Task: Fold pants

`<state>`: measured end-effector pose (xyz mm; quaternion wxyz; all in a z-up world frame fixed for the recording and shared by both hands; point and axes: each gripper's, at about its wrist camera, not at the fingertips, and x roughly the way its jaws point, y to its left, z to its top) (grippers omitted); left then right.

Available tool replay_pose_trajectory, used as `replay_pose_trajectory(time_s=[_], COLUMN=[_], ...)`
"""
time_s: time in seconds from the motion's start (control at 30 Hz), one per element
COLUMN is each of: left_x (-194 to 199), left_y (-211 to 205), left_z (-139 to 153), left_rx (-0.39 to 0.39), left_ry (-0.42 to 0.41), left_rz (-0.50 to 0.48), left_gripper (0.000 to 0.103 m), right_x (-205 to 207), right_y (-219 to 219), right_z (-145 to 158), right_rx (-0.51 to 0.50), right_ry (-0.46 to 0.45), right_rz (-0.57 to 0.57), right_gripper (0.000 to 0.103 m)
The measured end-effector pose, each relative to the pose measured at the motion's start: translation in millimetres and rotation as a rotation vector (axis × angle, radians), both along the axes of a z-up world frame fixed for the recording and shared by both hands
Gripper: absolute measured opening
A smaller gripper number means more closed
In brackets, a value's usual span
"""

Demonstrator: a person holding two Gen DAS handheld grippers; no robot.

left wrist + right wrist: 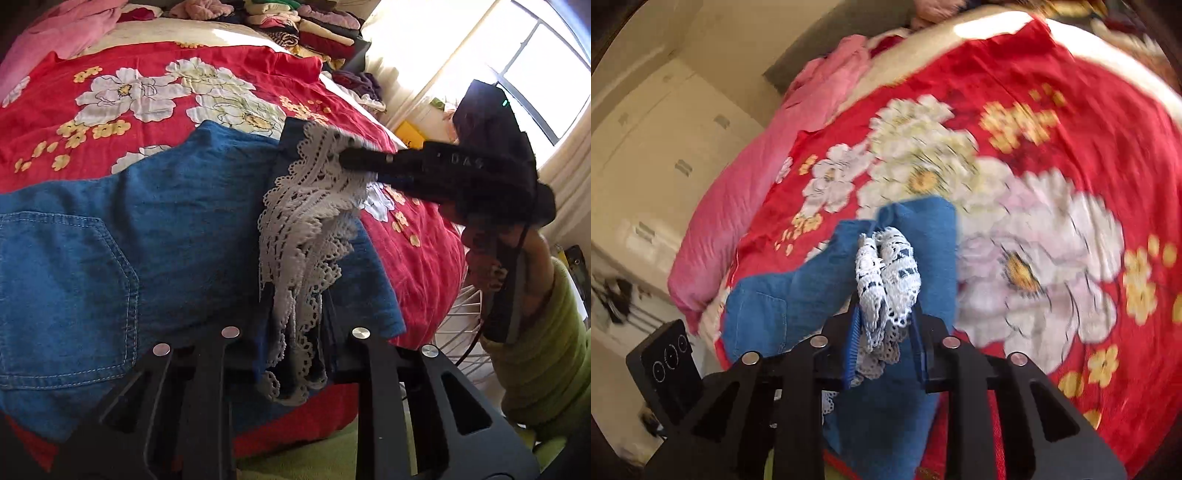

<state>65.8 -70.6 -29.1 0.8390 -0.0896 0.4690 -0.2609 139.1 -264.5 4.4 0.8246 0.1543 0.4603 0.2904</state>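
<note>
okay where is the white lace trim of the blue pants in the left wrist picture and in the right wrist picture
Left wrist view: the white lace trim runs down the middle, from the right gripper pinching its top to the left gripper near the bottom edge.
Right wrist view: the lace is bunched at the centre, clamped in the right gripper.
Shared landmark: the red floral bedspread under the blue pants.

Matt blue denim pants [166, 221] w/ white openwork lace trim [306, 229].
</note>
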Motion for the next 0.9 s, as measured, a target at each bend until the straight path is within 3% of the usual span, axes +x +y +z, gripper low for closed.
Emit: replay_pose_trajectory(time_s=[0.17, 0.27, 0.3, 0.4, 0.5, 0.6, 0.7, 0.77, 0.83, 0.87, 0.9], left_x=[-10.0, -13.9, -13.7, -8.3, -3.4, -1.4, -2.0, 0.7, 3.7, 3.2, 1.6], left_y=[6.0, 8.4, 11.2, 21.9, 31.5, 32.9, 31.4, 31.0, 34.6, 35.4, 35.2], left_z=[0.4, -5.3, -8.0, -14.7, -21.7, -23.6, -24.5, -23.5, -22.5, -21.4, -20.0], left_rx=[-0.047, -0.044, -0.046, -0.048, -0.100, -0.108, -0.100, -0.112, -0.128, -0.126, -0.124], left_ry=[0.017, 0.029, 0.037, 0.064, 0.106, 0.114, 0.113, 0.113, 0.112, 0.112, 0.110], left_rz=[0.016, 0.043, 0.053, 0.088, 0.096, 0.090, 0.089, 0.089, 0.087, 0.090, 0.086], left_gripper=[0.015, 0.016, 0.019, 0.034, 0.045, 0.046, 0.045, 0.030, 0.023, 0.015, 0.014], right_x=[19.0, 37.8, 41.8, 45.8, 35.0, 10.1, -21.7, -42.1, -64.4, -76.0, -85.3], right_y=[44.3, 82.4, 92.5, 110.3, 98.2, 71.2, 49.2, 42.1, 38.2, 39.3, 43.2], right_z=[18.0, 13.1, 9.8, 10.7, 30.3, 43.1, 38.7, 28.0, 12.5, 5.4, -1.6], right_rx=[-0.005, -0.028, -0.029, -0.032, 0.009, -0.071, -0.197, -0.258, -0.311, -0.340, -0.367], right_ry=[-0.057, -0.042, -0.028, -0.029, -0.116, -0.219, -0.284, -0.297, -0.285, -0.290, -0.296], right_rz=[0.072, 0.140, 0.166, 0.207, 0.200, 0.175, 0.188, 0.215, 0.266, 0.293, 0.324], right_gripper=[0.019, 0.022, 0.026, 0.050, 0.065, 0.074, 0.074, 0.074, 0.072, 0.069, 0.064])
